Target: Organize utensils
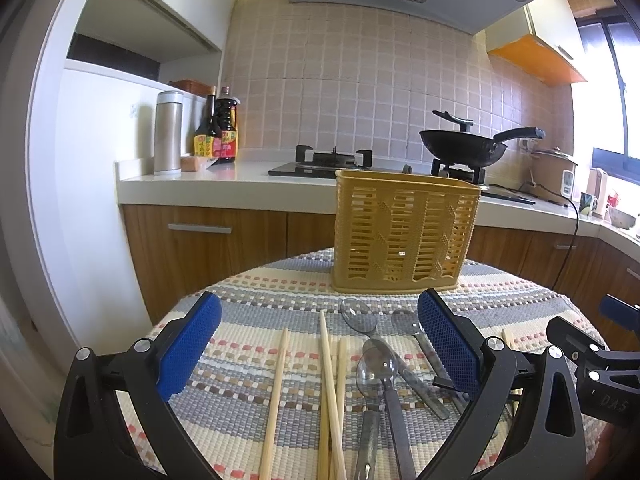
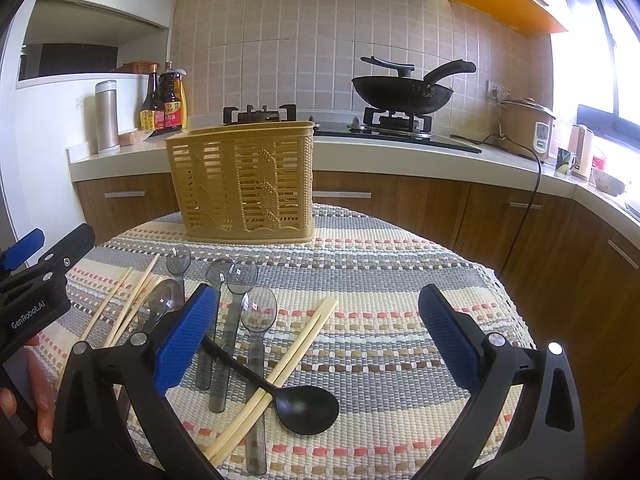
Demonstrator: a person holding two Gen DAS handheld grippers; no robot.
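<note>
A yellow slotted utensil basket stands upright at the far side of the striped table mat. In the left wrist view, wooden chopsticks and several clear grey plastic spoons lie between the fingers of my open, empty left gripper. In the right wrist view, a pair of chopsticks lies across a black spoon, with clear spoons and more chopsticks to the left. My right gripper is open and empty above them.
The woven mat covers a round table. Behind it runs a kitchen counter with a gas stove, a black wok, sauce bottles, a steel flask and a rice cooker.
</note>
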